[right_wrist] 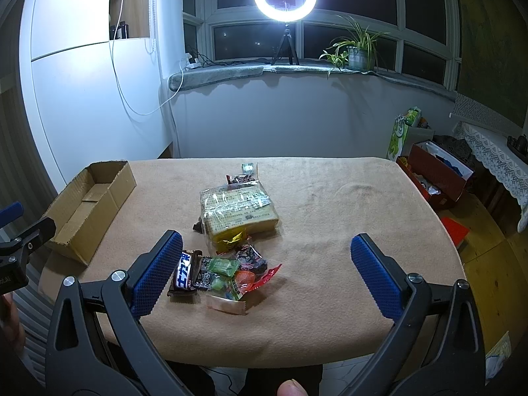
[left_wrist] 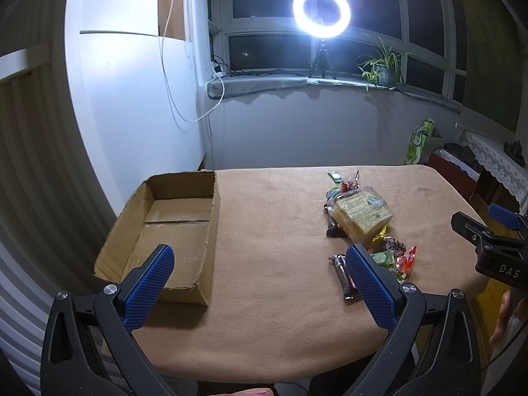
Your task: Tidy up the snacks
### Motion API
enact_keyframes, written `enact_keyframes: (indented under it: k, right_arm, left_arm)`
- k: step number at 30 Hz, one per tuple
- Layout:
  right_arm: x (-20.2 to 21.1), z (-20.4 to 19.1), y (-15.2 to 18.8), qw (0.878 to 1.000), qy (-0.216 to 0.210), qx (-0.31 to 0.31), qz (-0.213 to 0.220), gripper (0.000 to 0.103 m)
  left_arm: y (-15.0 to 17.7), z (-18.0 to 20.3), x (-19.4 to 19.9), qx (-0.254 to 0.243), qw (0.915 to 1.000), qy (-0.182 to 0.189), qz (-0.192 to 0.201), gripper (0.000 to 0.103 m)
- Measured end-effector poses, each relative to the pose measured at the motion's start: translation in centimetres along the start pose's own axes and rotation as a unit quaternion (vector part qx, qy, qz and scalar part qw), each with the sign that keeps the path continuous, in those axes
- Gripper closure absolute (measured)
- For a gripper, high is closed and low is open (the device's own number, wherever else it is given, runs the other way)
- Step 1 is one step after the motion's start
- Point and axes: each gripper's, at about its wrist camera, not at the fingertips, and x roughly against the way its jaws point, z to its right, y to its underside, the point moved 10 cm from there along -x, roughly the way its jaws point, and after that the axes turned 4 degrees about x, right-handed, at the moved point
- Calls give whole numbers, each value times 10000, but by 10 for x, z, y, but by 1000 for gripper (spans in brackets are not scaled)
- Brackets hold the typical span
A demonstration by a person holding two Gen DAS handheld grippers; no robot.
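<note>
Open brown cardboard box [left_wrist: 171,231], on the left part of the tan-blanketed table [right_wrist: 330,231]: holds nothing. Snacks, all outside it near mid-table: one large clear-wrapped yellow cracker pack [right_wrist: 237,211], one dark chocolate bar with blue-white label [right_wrist: 184,274], assorted small sweets in bright wrappers [right_wrist: 231,270], count unclear in the heap. Left gripper [left_wrist: 260,260]: released, spread wide, holding nothing. Right gripper [right_wrist: 267,250]: likewise released above the sweets. Status: sorting apparently not begun; every item left to move.
</note>
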Motion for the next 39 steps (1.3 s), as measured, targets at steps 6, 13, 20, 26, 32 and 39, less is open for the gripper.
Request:
enact_keyframes:
  k: [6, 13, 20, 26, 32, 39]
  right_arm:
    - [0, 0, 1, 10000, -2, 0, -1, 0]
    - [0, 1, 0, 10000, -2, 1, -9, 0]
    - [-1, 0, 2, 10000, -1, 2, -18, 0]
    - [-2, 0, 2, 10000, -3, -2, -28, 0]
    - [-4, 0, 6, 10000, 0, -8, -33, 0]
    - [-6, 3, 15, 10000, -7, -15, -64, 0]
  left_arm:
    - [0, 1, -1, -22, 10000, 4, -29, 0]
    - [-2, 2, 0, -45, 10000, 12, -10, 0]
    - [-3, 3, 0, -56, 10000, 15, -12, 0]
    - [-2, 3, 0, -52, 10000, 9, -20, 0]
    - [-1, 5, 0, -52, 10000, 15, -35, 0]
    - [2, 8, -2, -61, 9999, 33, -79, 0]
